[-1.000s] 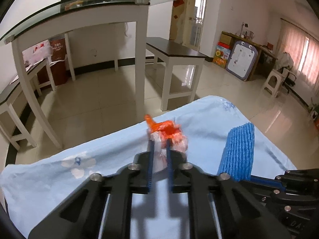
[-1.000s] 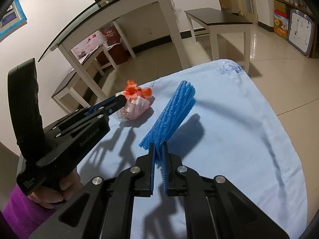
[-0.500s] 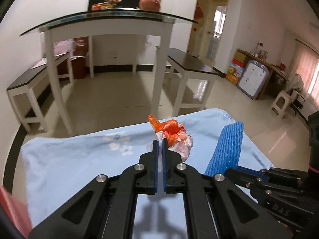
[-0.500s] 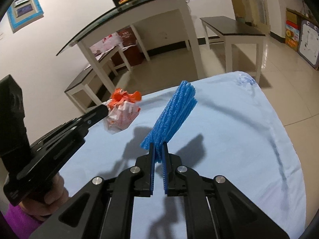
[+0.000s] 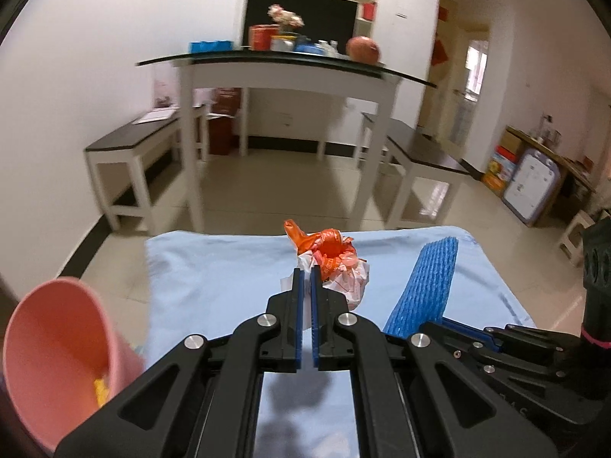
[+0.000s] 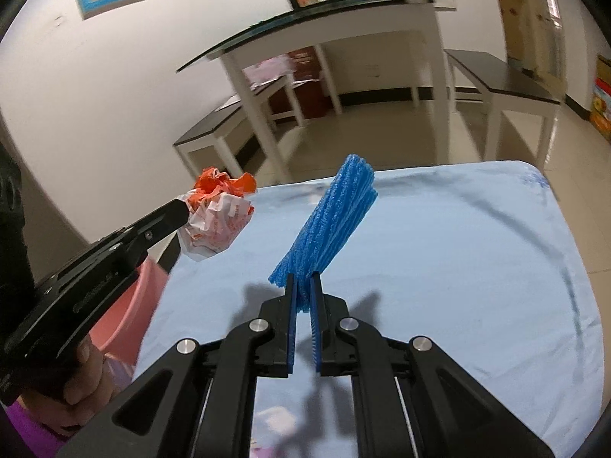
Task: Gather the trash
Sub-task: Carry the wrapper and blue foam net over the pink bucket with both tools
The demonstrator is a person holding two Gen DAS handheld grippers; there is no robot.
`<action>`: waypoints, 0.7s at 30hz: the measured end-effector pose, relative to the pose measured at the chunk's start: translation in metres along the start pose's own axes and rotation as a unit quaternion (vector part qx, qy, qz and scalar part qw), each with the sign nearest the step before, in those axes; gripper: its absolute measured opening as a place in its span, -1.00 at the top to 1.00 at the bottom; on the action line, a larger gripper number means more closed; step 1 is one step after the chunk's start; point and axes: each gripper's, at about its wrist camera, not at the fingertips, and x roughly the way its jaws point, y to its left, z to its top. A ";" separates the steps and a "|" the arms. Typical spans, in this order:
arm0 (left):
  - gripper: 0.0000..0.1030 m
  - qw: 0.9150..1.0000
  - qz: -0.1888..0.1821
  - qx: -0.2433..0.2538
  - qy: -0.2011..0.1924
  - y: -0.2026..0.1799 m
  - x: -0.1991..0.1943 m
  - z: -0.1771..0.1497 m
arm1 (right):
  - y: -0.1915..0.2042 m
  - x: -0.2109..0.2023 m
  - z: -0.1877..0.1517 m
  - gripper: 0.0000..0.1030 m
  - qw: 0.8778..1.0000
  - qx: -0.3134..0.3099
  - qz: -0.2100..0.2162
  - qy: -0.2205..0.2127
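- Left gripper [image 5: 307, 274] is clamping the crumpled wrapper [image 5: 336, 267], near the pink bin [image 5: 53, 358].
- Right gripper [image 6: 303, 286] is pinching the blue foam net [image 6: 332, 229], farther from that bin.

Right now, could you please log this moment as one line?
left gripper: shut on crumpled wrapper | right gripper: shut on blue foam net | pink bin: lower left

A crumpled white-and-orange plastic wrapper [image 5: 336, 267] hangs in the air above the light blue cloth [image 6: 458, 267], near its left edge. A blue ribbed foam net [image 6: 328, 229], flattened and long, slants upward above the same cloth, just right of the wrapper.
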 end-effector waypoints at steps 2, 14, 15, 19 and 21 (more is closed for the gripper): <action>0.95 1.000 0.016 -0.010 -0.005 0.010 -0.012 -0.005 | 0.013 -0.002 -0.003 0.88 1.000 -0.014 0.008 0.001; 0.95 0.991 0.114 -0.068 -0.018 0.073 -0.072 -0.030 | 0.092 0.001 -0.010 0.88 0.995 -0.085 0.056 0.010; 0.95 0.990 0.120 -0.075 -0.018 0.079 -0.076 -0.032 | 0.099 0.002 -0.010 0.88 0.994 -0.091 0.062 0.011; 0.95 0.983 0.150 -0.106 -0.014 0.104 -0.089 -0.040 | 0.128 0.008 -0.010 0.88 0.990 -0.120 0.079 0.012; 0.95 0.980 0.161 -0.115 -0.014 0.113 -0.092 -0.043 | 0.145 0.012 -0.011 0.88 0.987 -0.138 0.087 0.013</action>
